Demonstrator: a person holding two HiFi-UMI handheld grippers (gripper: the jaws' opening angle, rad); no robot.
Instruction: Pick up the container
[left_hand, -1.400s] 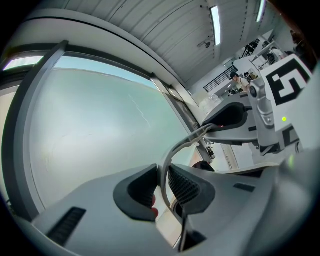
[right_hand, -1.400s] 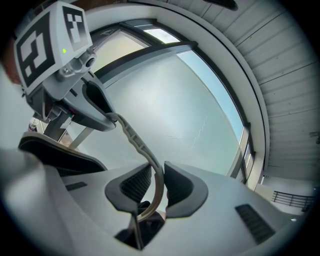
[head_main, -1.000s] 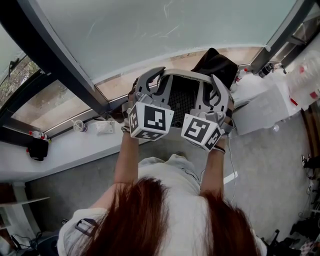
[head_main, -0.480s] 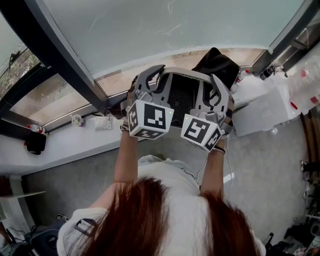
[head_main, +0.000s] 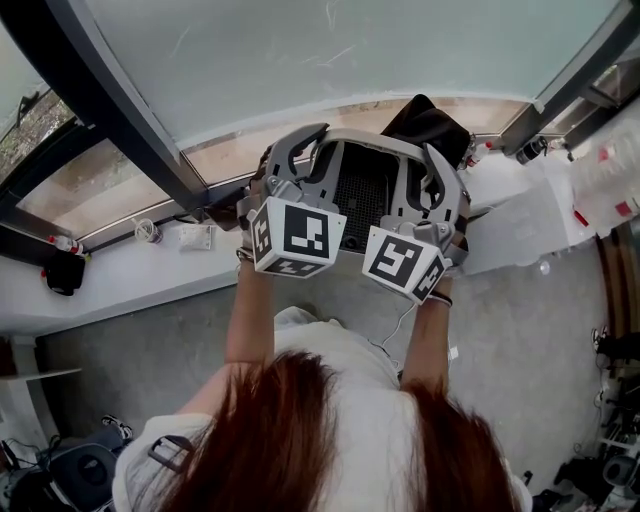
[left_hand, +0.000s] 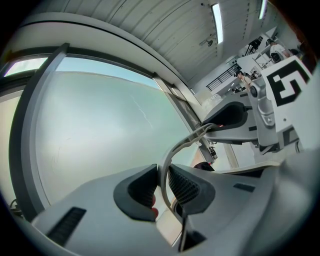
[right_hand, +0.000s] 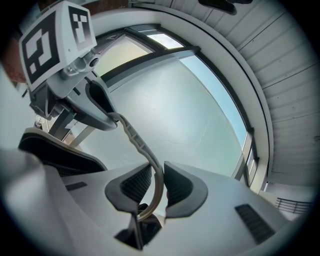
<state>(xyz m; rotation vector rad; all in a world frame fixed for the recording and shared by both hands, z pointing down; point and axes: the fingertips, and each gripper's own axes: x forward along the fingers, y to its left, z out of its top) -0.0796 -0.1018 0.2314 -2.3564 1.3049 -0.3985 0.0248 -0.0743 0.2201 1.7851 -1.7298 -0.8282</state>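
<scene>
The container (head_main: 365, 190) is a grey bin with a thin grey rim and a dark perforated inside, held up in front of the window between both grippers. My left gripper (head_main: 308, 160) is shut on the rim at the bin's left side. In the left gripper view the pads of the left gripper (left_hand: 162, 187) pinch the thin curved rim (left_hand: 175, 150). My right gripper (head_main: 425, 180) is shut on the rim at the right side. The right gripper view shows the right gripper (right_hand: 157, 185) clamped on the same curved rim (right_hand: 137, 140). The bin's underside is hidden.
A large window pane with a dark frame (head_main: 120, 120) fills the top. A white ledge (head_main: 130, 290) runs below it with a coiled cable (head_main: 147, 230) and a white socket (head_main: 195, 237). A black bag (head_main: 432, 125) sits behind the bin, and white equipment (head_main: 520, 215) lies to the right.
Both grips hold as before. The bin sits a touch higher in the head view, and the ledge with its cable and socket has slid left.
</scene>
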